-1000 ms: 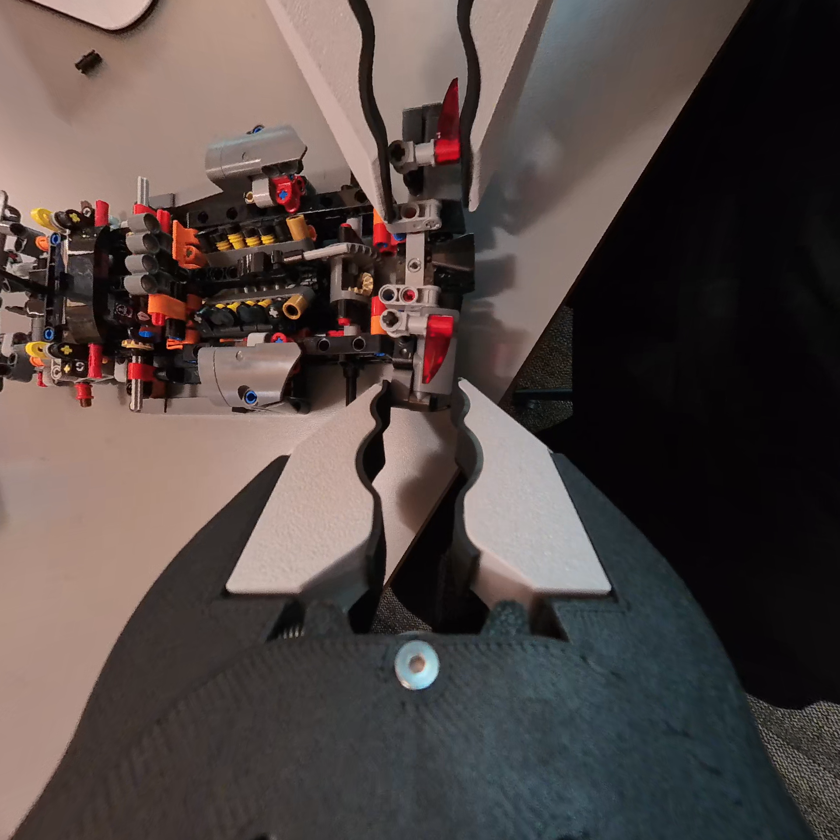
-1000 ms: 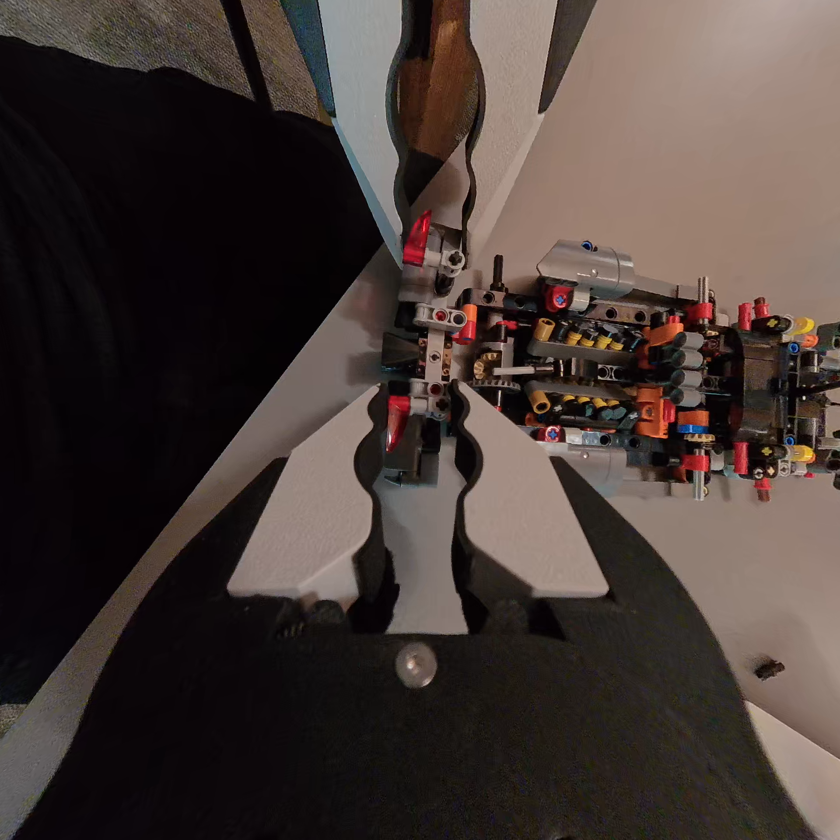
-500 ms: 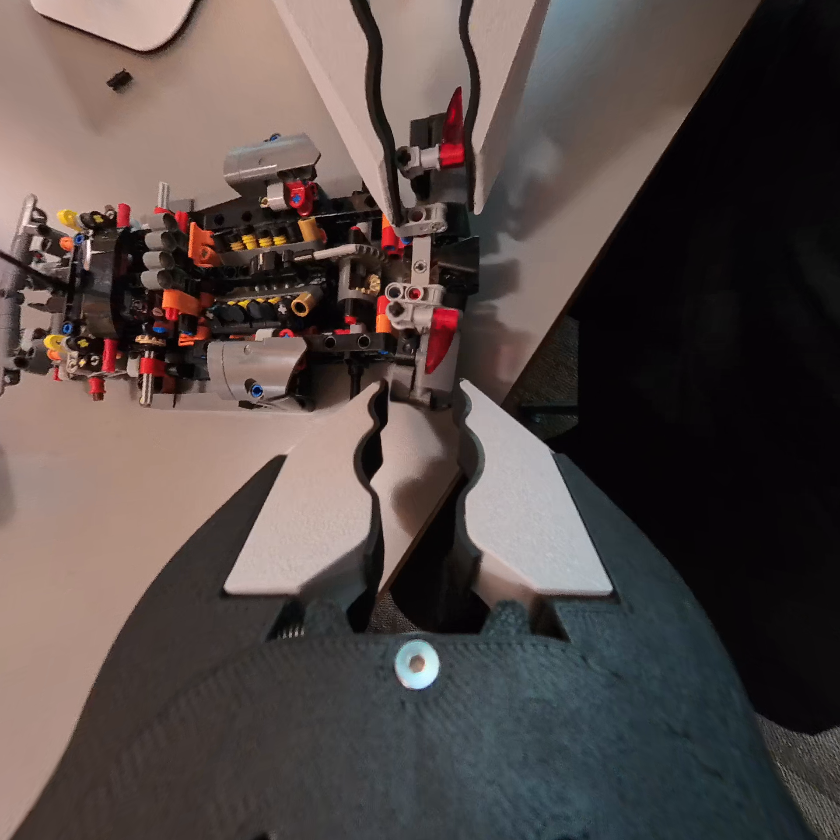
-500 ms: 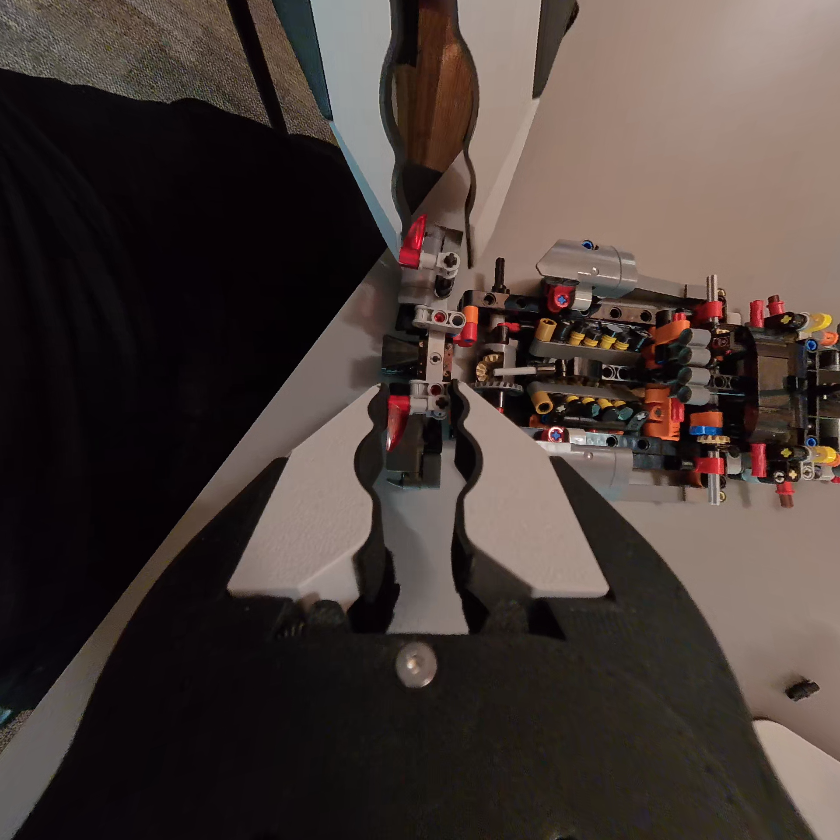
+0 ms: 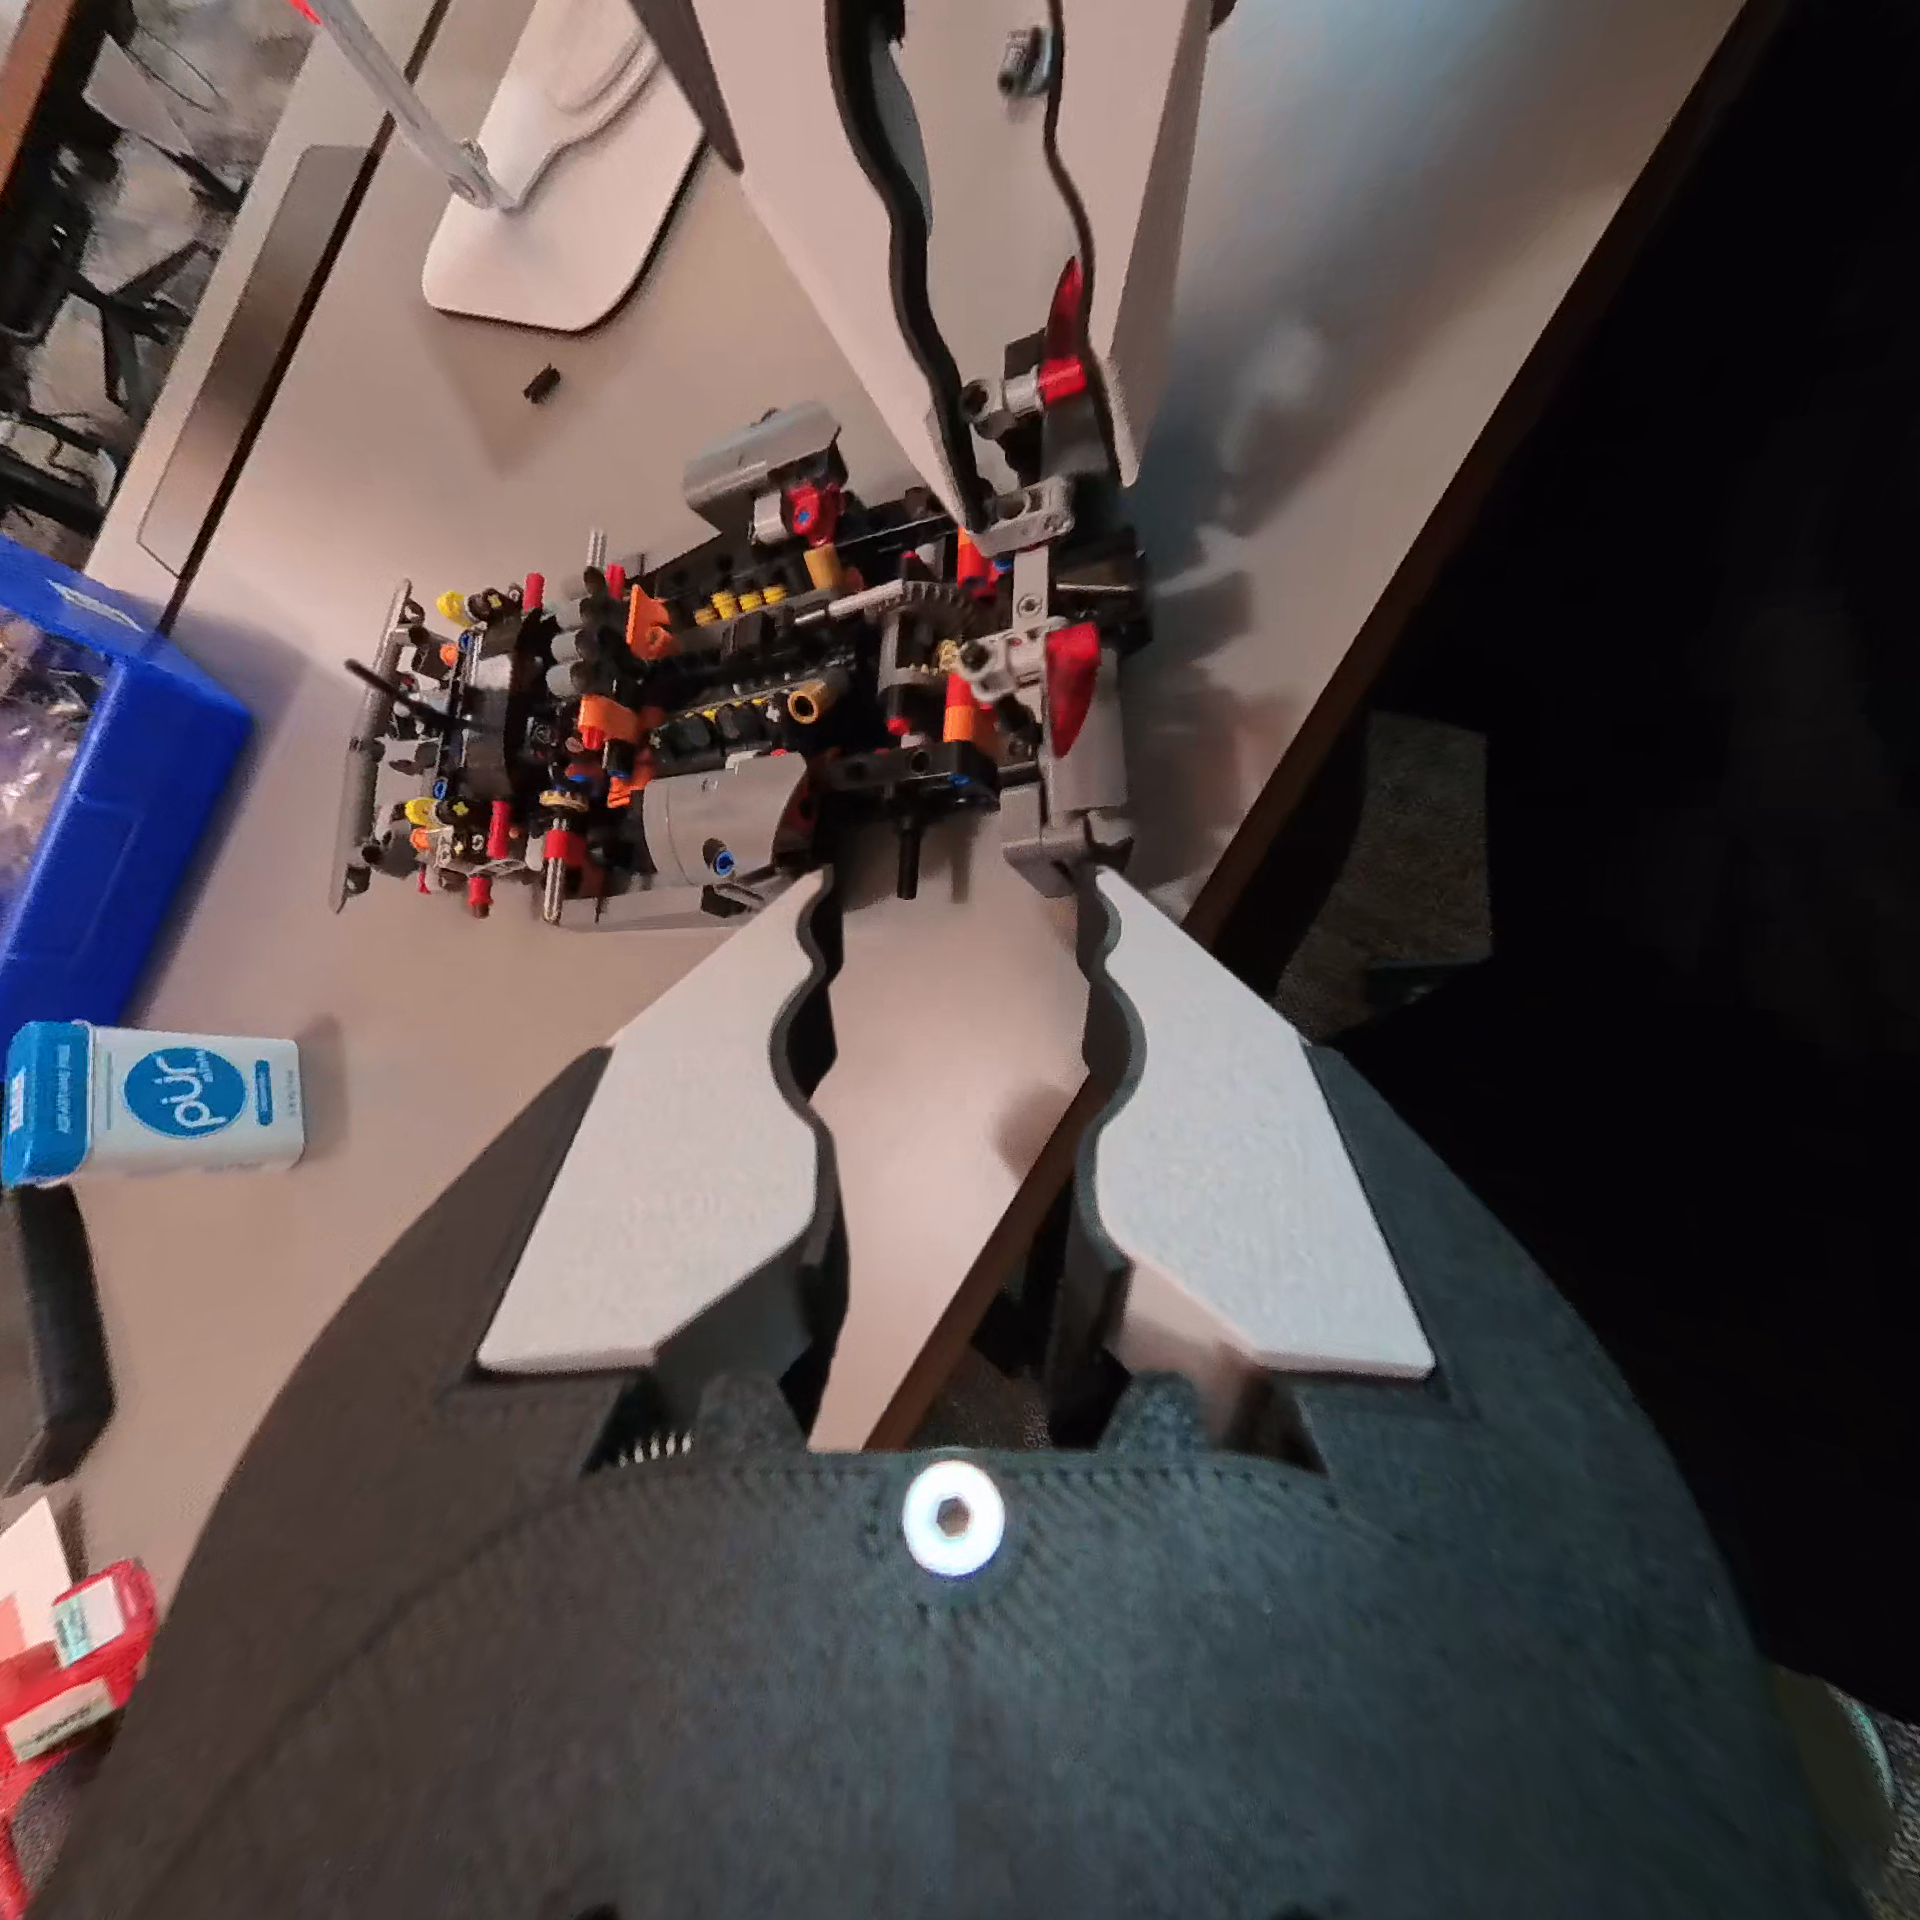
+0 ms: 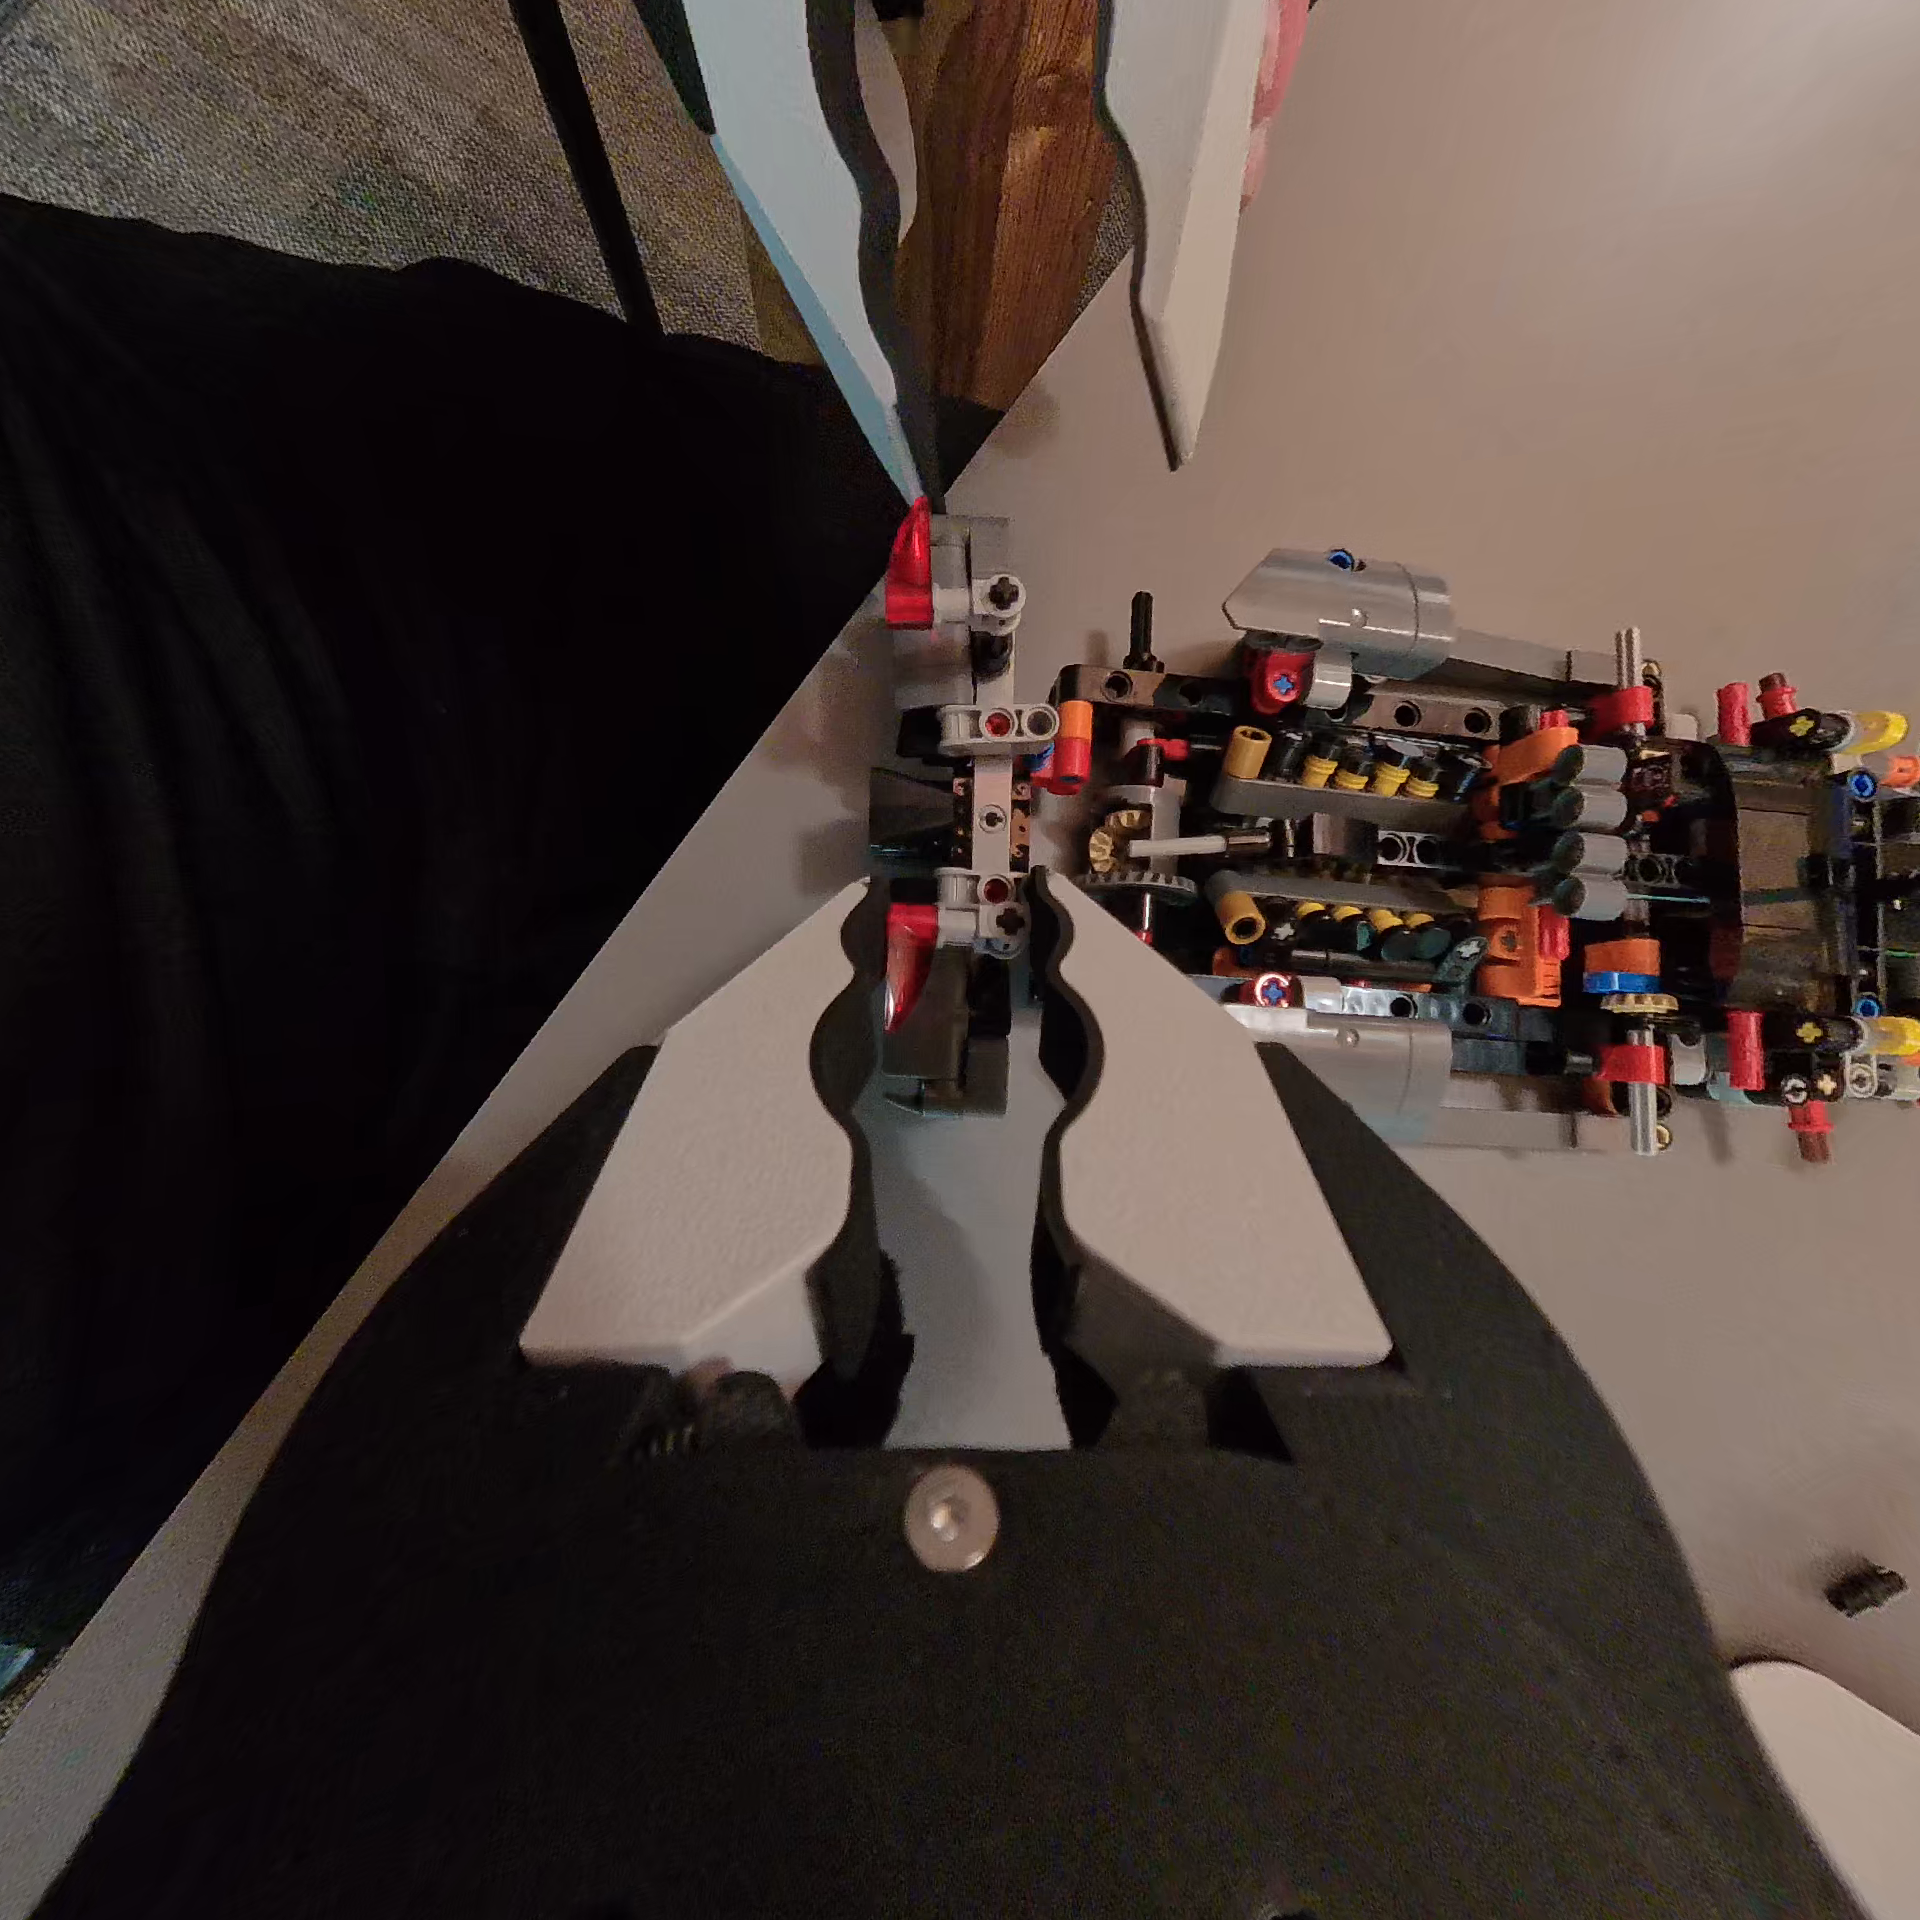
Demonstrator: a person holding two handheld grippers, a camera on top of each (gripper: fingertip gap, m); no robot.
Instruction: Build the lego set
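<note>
**Inspector:** Status of the build?

**Operator:** The lego set, a long black-and-grey plastic chassis studded with orange, yellow and red pins, lies flat on the pale matt table, its rear end at the table's edge. I judge it well advanced: frame, gears and both red tail lamps are on, but there are no wheels or bodywork. One small black loose pin lies well apart.

**Inspector:** Your jaws?

**Operator:** My right gripper is clamped on the rear corner with the red lamp. My left gripper stands with jaws apart, gripping nothing, just beside the opposite grey corner.

**Inspector:** Change over the last second?

**Operator:** The left has spread wider and drawn back; the right grip is unchanged.
</note>
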